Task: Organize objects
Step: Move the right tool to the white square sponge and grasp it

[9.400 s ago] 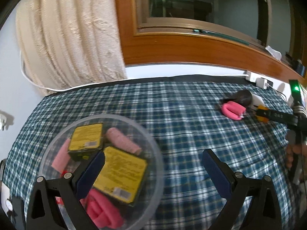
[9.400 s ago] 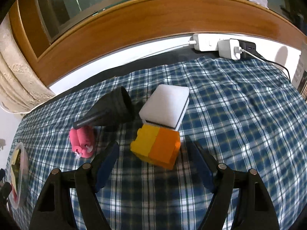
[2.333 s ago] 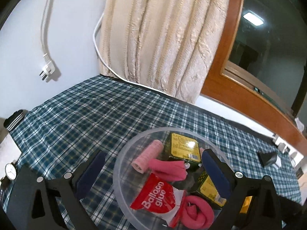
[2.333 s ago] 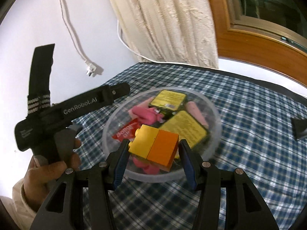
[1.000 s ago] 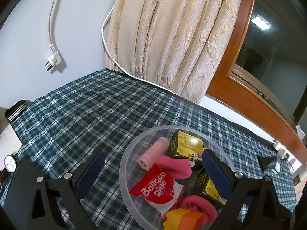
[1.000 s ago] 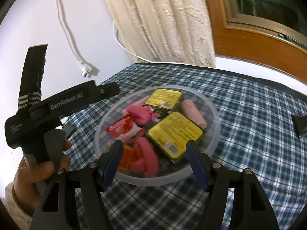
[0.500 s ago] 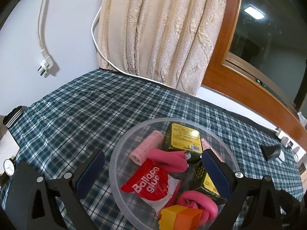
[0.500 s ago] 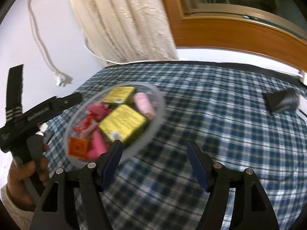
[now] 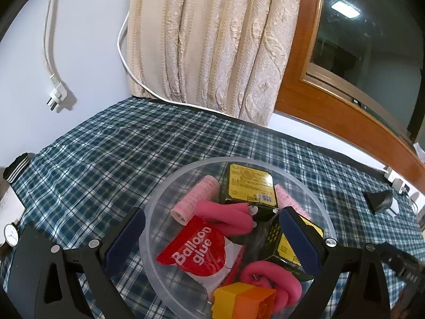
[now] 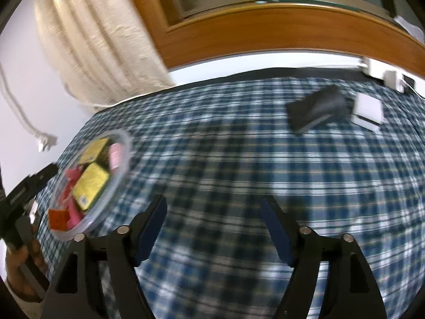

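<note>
With the clear bowl (image 9: 159,207) filled, both the right hand-held gripper (image 10: 213,228) and the left hand-held gripper (image 9: 212,239) are held wide apart and empty, and the black object (image 10: 317,107) is judged next.

Empty, wide-open right claw (image 10: 213,228) above plaid cloth (image 10: 252,159); clear bowl (image 10: 117,180) far left.

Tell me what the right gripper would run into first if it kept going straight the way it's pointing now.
Probably just the plaid tablecloth. The right gripper is open and empty, with bare cloth ahead between its fingers. The black object and the white block lie further off to the right, though the blur makes depth uncertain.
</note>
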Available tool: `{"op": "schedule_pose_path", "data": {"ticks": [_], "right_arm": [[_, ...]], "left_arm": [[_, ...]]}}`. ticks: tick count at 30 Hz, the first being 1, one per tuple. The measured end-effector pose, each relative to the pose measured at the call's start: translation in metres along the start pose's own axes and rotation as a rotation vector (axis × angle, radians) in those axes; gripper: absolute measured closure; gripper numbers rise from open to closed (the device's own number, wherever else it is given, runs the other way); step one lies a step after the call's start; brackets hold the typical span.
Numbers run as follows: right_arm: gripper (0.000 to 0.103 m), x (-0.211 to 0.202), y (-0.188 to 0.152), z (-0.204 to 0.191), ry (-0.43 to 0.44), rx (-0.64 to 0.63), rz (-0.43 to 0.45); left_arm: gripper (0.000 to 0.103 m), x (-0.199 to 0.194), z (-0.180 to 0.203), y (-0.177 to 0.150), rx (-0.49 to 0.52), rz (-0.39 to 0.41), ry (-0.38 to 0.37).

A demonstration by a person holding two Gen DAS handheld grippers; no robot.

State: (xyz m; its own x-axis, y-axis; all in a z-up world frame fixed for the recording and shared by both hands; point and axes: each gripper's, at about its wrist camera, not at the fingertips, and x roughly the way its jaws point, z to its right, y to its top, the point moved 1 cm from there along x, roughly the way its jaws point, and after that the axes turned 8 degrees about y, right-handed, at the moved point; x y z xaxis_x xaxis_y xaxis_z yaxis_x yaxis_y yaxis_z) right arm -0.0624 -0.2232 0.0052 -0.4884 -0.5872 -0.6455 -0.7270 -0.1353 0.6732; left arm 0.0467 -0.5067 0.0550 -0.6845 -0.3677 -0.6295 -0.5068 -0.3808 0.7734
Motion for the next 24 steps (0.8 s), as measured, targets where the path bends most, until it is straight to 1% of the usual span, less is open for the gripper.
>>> {"op": "schedule_pose_path", "data": {"ticks": [4, 9, 13, 19, 24], "right_arm": [[0.026, -0.005, 0.006, 0.030, -0.056, 0.047, 0.015], [0.026, -0.011, 0.014, 0.060, -0.128, 0.069, 0.036], [0.026, -0.015, 0.022, 0.086, -0.181, 0.103, 0.047], [0.026, -0.020, 0.034, 0.127, -0.212, 0.195, 0.062], [0.026, -0.022, 0.049, 0.151, -0.262, 0.223, 0.095]], "left_arm": [[0.001, 0.001, 0.007, -0.002, 0.020, -0.002, -0.004], [0.001, 0.002, 0.018, -0.004, 0.052, -0.013, -0.015], [0.001, 0.001, 0.034, -0.007, 0.097, -0.023, -0.036], [0.001, -0.007, 0.060, -0.010, 0.180, -0.020, -0.072], [0.001, -0.015, 0.081, -0.010, 0.247, -0.012, -0.107]]}}
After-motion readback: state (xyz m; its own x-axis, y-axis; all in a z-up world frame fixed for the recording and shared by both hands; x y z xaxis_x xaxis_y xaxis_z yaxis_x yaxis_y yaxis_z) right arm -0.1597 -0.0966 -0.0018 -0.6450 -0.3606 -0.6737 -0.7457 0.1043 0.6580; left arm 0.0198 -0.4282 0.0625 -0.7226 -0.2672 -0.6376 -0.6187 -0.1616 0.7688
